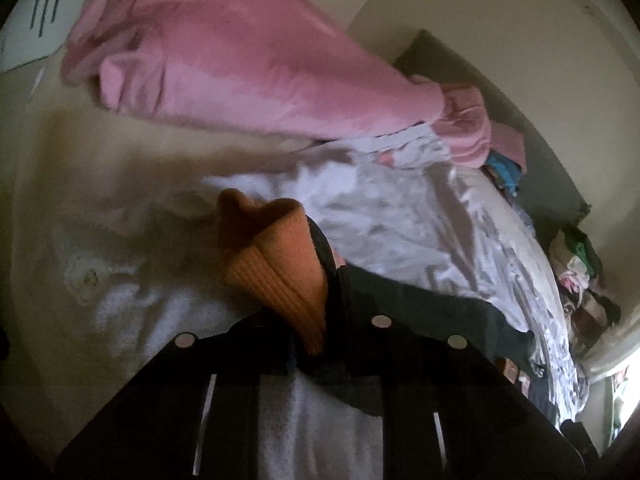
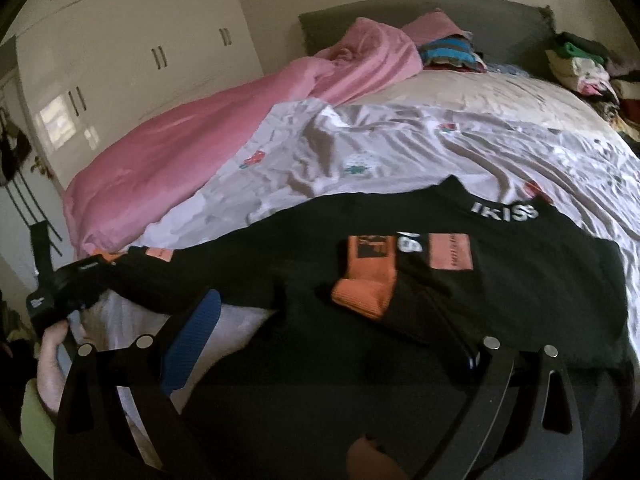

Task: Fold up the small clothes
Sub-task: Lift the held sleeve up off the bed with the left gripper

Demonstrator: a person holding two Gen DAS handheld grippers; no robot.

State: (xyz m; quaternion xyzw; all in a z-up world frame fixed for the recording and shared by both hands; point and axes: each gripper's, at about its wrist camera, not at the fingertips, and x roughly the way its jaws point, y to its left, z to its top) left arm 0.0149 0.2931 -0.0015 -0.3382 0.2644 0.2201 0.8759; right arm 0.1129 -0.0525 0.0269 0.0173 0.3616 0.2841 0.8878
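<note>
1. Across the near half of the bed, in the right wrist view, lies the black long-sleeved top with orange ribbed cuffs and orange patches (image 2: 460, 280), spread flat with white lettering on its collar toward 12 o'clock.
2. One sleeve is folded over the chest, its orange cuff (image 2: 364, 292) resting near the middle of the garment; the other sleeve stretches out toward 9 o'clock.
3. That outstretched sleeve ends in the left gripper (image 2: 70, 288), held by the person's hand (image 2: 54, 344).
4. From the left wrist view, the left gripper (image 1: 316, 332) is clenched on the orange ribbed cuff (image 1: 276, 264) of the top.
5. The right gripper (image 2: 320, 356) stands released, its blue-padded finger (image 2: 192, 340) at 9 o'clock and its other finger at 3 o'clock, the black fabric lying between them.
6. Beneath the top is a wrinkled pale sheet with small floral prints (image 2: 360, 148).
7. At 10 o'clock lies a rumpled pink blanket (image 2: 208, 128).
8. At 2 o'clock, a pile of mixed clothes (image 2: 580, 64) sits by the grey headboard (image 2: 480, 16).
9. White wardrobe doors (image 2: 140, 32) stand at 11 o'clock.
</note>
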